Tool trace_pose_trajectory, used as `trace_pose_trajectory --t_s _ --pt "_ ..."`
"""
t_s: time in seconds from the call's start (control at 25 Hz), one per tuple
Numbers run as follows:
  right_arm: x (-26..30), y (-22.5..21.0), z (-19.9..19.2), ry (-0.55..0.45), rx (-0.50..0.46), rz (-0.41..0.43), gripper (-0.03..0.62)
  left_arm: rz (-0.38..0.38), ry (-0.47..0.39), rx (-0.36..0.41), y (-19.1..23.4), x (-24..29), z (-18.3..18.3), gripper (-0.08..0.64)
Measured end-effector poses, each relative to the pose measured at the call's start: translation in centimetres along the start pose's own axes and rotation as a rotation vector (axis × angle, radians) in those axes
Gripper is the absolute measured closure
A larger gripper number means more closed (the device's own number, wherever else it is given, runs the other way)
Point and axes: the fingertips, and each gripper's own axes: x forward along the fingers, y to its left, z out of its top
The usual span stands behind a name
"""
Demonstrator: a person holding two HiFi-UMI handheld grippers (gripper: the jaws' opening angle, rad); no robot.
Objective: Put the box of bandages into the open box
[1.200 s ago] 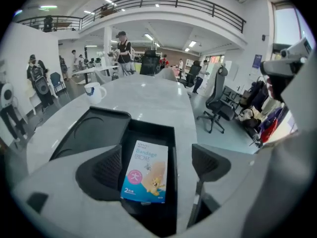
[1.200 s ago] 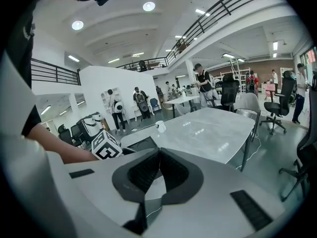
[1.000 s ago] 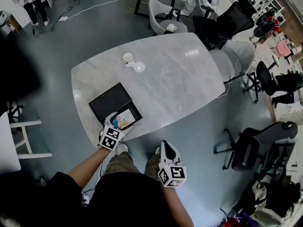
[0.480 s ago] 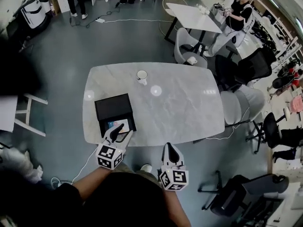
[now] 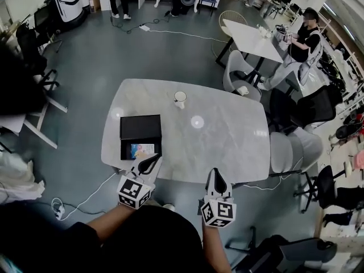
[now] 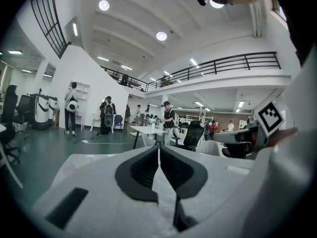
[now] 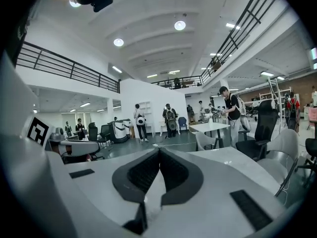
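The open black box (image 5: 140, 136) lies on the grey table's left part, lid half toward the far side. The colourful box of bandages (image 5: 142, 150) lies inside its near half. My left gripper (image 5: 151, 161) hovers at the table's near edge, just short of the open box, jaws shut with nothing between them; in the left gripper view (image 6: 159, 148) the jaws meet at the tips. My right gripper (image 5: 218, 181) hangs off the near edge of the table, shut and empty, and the right gripper view (image 7: 159, 150) shows its tips together.
A white cup (image 5: 180, 98) stands near the far edge of the marble table (image 5: 227, 141). Office chairs (image 5: 296, 149) stand to the right, a white table (image 5: 253, 38) with a seated person (image 5: 304, 38) farther back. A power strip and cable (image 5: 60, 209) lie on the floor at left.
My left gripper let go of the box of bandages in the open box, drew back toward me and shut. The head view shifted; the right gripper stayed near the table's edge.
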Motion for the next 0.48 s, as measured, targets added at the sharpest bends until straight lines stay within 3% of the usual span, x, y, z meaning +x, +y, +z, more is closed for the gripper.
trace_pose_trajectory --t_s 0.2,0.48 --pt "0.0 0.0 -0.1 -0.006 -0.036 0.04 0.58 0.055 0.006 0.018 -0.5 -0.2 -0.5 0.534" --pt "-0.5 0.7 -1.1 0.003 -0.035 0.069 0.58 0.06 0.018 0.025 -1.2 -0.2 -0.8 0.534"
